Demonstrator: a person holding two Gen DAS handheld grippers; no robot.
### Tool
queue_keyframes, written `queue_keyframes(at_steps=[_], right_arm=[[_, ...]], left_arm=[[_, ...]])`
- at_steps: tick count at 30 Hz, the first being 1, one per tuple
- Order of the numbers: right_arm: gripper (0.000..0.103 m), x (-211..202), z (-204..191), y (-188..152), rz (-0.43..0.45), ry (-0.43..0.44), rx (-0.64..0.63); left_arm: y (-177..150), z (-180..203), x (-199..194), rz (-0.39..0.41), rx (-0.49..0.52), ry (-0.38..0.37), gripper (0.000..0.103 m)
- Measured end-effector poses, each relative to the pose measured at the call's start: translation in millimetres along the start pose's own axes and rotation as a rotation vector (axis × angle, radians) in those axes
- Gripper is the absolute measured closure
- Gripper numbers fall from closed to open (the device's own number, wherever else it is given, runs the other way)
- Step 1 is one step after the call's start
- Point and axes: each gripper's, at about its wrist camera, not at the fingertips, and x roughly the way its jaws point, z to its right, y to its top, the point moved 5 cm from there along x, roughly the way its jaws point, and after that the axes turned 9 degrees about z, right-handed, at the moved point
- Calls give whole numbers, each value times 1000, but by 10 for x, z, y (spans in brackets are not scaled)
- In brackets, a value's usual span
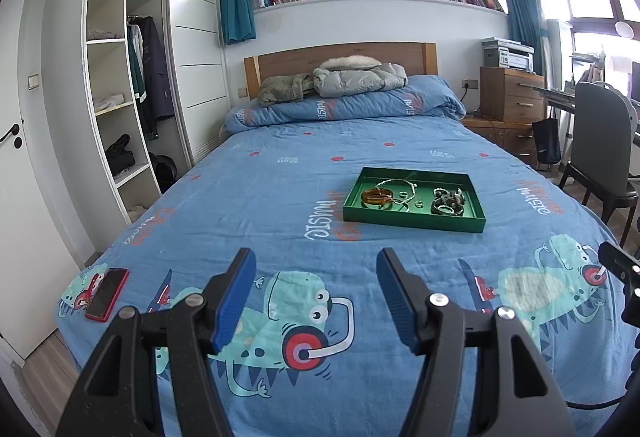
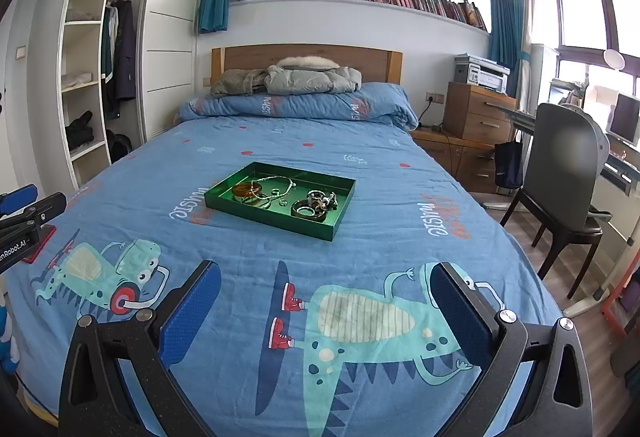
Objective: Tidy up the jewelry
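Hovering level over bed | left tongs apart | right tongs apart | tray ahead

Jewelry in tray on bed

In the right wrist view the red phone is mostly hidden behind the left gripper, which the left edge cuts off. In the left wrist view only a black corner of the right gripper shows at the right edge. The small jewelry pieces tangled in the green tray are too small to tell apart
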Motion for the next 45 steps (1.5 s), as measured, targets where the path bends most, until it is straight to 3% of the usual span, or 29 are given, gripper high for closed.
queue_keyframes(at_steps=[45], right_arm=[[0,212,139,-213,-63,-39,15]], left_arm=[[-212,-48,158,-34,0,2,42]])
